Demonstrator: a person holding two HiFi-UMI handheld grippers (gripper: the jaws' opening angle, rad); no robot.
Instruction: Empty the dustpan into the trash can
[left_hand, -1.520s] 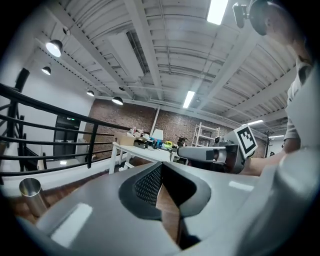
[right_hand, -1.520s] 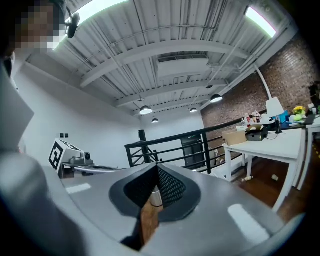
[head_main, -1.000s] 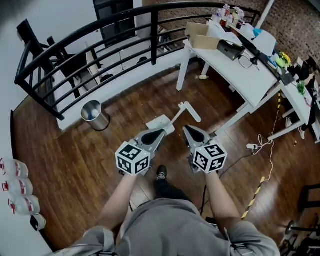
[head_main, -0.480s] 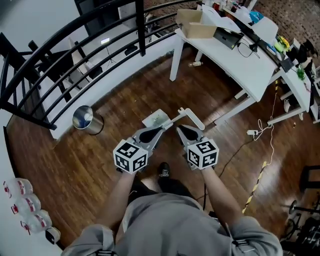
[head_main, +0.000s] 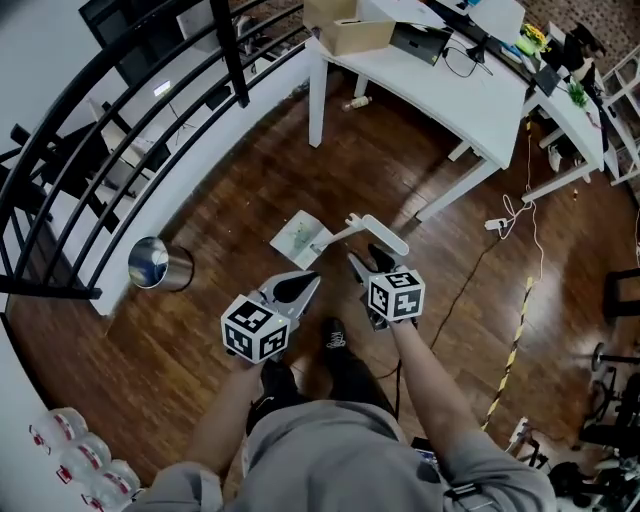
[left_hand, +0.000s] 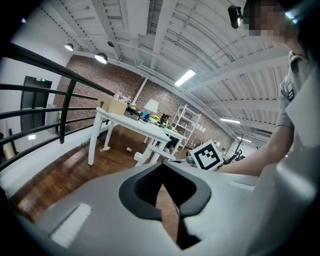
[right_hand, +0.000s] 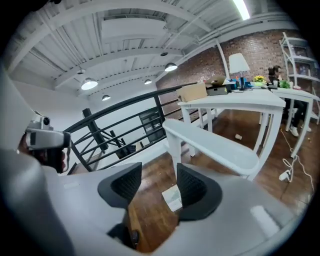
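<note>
Both hands have sunk toward the floor since a second ago, and the right gripper (head_main: 358, 265), whose jaws were together then, has just been opening. From the head view the dustpan (head_main: 298, 238) sits flat on the wooden floor just ahead of the person's feet, its long white handle (head_main: 378, 232) slanting up toward the right gripper's tips. The trash can (head_main: 155, 263) stands well apart, off to the left by the railing (head_main: 60, 215). The left gripper (head_main: 300, 285) hangs beside the pan. In the left gripper view its pads meet at the tips with nothing between them, looking out at floor and a white table (left_hand: 131, 125) — no dustpan in sight. In the right gripper view the jaws stand apart and bare; the handle's stem rises just past them, near the right-hand pad, not yet pinched. So this looks like the reach for the pickup, with no emptying begun. Next, I'd say, the right jaws need to slide around that stem and close firmly — keeping the pan level, so nothing spills on the way to the can.
</note>
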